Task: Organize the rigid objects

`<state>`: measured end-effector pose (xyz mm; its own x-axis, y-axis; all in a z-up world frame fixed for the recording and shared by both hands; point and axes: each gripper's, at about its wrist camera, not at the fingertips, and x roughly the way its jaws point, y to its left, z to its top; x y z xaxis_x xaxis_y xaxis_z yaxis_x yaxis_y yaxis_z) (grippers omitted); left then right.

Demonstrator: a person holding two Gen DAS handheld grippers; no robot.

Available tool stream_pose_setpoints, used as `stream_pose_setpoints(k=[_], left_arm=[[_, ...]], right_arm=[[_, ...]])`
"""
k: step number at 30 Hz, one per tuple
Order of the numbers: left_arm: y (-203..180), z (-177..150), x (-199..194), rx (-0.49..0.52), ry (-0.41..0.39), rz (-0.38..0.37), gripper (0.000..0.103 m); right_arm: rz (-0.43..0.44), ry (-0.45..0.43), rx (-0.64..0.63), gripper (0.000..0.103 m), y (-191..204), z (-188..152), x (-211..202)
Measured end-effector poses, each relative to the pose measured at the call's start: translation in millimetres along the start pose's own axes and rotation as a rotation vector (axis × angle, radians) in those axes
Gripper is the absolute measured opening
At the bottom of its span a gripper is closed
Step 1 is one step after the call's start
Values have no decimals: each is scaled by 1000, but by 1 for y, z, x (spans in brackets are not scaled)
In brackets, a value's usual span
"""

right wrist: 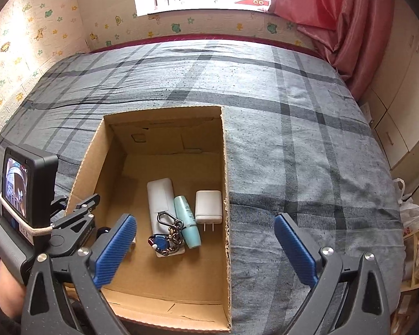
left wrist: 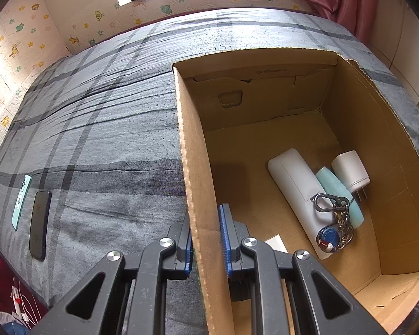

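Far left of my left gripper (left wrist: pixel 206 240), two phones (left wrist: pixel 39 224) lie on the bed (left wrist: pixel 97 145). My left gripper is clamped on the cardboard box (left wrist: pixel 192 195) wall. Ahead-right inside: white remote (left wrist: pixel 293 184), keychain (left wrist: pixel 333 223), teal tube (left wrist: pixel 340 192), charger (left wrist: pixel 349 171). My right gripper (right wrist: pixel 205 248) hangs above the box, jaws wide apart, nothing between.

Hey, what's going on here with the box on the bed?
A person is tidying small items into a cardboard box on a plaid bed. The left tongs are shut on the box's side wall, steadying it. The right tongs hang wide open and empty above the box. Inside lie a white remote, a keychain, a teal tube and a white charger. Two phones remain on the bed.
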<state>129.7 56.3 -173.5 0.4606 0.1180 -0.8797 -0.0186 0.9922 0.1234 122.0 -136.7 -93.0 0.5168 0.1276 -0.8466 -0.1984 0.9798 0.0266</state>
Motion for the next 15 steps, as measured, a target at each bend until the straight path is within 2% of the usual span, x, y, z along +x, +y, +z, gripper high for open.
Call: stream_pose_setpoints(k=[5, 6, 7, 8, 9, 11, 13, 15], left_arm=[[1, 0, -6, -8, 1, 6, 19], [0, 0, -7, -9, 5, 10, 24], [-1, 0, -9, -9, 3, 16, 39], [0, 0, -13, -10, -3, 23, 49], [-2, -1, -16, -11, -9, 28, 65], [-2, -1, -24, -16, -22, 36, 72], [-2, -1, -33, -20, -27, 40, 85], [-2, -1, -41, -25, -30, 36, 92]], right_arm=[[-4, -11, 2, 101, -1, -1, -4], [-7, -16, 3, 101, -1, -1, -6], [-7, -18, 5, 101, -1, -1, -7], [-1, -17, 10, 101, -2, -2, -7], [2, -18, 16, 101, -3, -2, -8], [6, -22, 17, 101, -4, -4, -11], [7, -28, 18, 101, -5, -6, -15], [5, -33, 19, 101, -6, -7, -19]])
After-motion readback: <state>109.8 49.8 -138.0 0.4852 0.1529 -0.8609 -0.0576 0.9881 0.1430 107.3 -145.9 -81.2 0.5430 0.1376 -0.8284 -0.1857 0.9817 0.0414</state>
